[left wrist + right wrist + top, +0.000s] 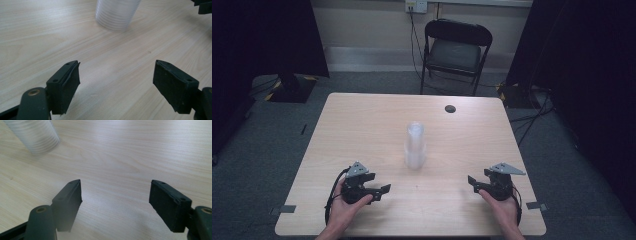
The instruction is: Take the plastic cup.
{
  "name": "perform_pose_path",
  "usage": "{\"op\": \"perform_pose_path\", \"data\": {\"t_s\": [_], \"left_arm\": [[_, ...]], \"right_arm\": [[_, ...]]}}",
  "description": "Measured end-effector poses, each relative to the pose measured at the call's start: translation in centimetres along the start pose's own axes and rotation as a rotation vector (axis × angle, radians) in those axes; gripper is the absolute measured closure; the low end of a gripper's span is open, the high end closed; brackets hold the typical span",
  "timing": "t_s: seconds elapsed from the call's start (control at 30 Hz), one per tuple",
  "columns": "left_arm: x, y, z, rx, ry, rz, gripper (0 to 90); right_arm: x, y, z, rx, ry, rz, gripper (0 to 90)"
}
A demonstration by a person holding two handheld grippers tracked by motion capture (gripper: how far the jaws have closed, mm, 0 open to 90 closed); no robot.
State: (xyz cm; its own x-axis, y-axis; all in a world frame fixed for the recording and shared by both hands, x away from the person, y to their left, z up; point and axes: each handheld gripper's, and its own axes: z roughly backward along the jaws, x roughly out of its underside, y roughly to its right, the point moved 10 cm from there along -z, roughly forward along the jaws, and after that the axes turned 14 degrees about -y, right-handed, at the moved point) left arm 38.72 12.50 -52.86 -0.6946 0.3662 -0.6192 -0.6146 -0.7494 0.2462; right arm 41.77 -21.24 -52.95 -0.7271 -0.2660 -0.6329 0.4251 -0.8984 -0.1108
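Observation:
A tall stack of clear plastic cups (415, 146) stands upside down near the middle of the wooden table (362, 125). My left gripper (384, 189) rests near the front left, pointing right toward the stack, open with nothing between its jaws. My right gripper (471, 180) sits near the front right, pointing left, open and bare too. In the left gripper view the ribbed cup stack (117, 13) is at the top centre, beyond the gripper (116, 82). In the right gripper view the cup stack (33, 135) is at the upper left, well ahead of the gripper (115, 201).
A dark round cable hole (450, 108) sits in the table's far right part. A black folding chair (456, 50) stands behind the table. Cables trail on the grey floor at the right. The other gripper's tip (203, 6) shows at the left gripper view's top right corner.

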Motion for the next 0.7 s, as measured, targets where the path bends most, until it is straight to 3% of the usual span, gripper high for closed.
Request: {"op": "perform_pose_path", "data": {"t_s": [0.17, 0.4, 0.5, 0.57, 0.7], "left_arm": [[-0.6, 0.3, 0.5, 0.035, 0.025, -0.001, 19.3], [-2.5, 0.9, 1.2, 0.014, 0.067, -0.033, 19.8], [-3.3, 1.3, 1.7, -0.016, 0.096, -0.074, 20.2], [-3.8, 1.5, 1.9, -0.028, 0.108, -0.078, 20.2], [-5.0, 2.0, 2.2, -0.011, 0.123, -0.08, 20.2]], "right_arm": [[0.1, -0.5, -0.3, -0.028, -0.025, 0.012, 26.7], [-0.1, -1.0, -0.1, -0.041, -0.009, 0.04, 26.7], [-0.1, -1.2, 0.1, -0.046, -0.002, 0.037, 26.7], [-0.2, -1.3, 0.2, -0.043, 0.0, 0.044, 26.7], [0.1, -1.8, 0.4, -0.037, -0.003, 0.062, 26.7]]}}
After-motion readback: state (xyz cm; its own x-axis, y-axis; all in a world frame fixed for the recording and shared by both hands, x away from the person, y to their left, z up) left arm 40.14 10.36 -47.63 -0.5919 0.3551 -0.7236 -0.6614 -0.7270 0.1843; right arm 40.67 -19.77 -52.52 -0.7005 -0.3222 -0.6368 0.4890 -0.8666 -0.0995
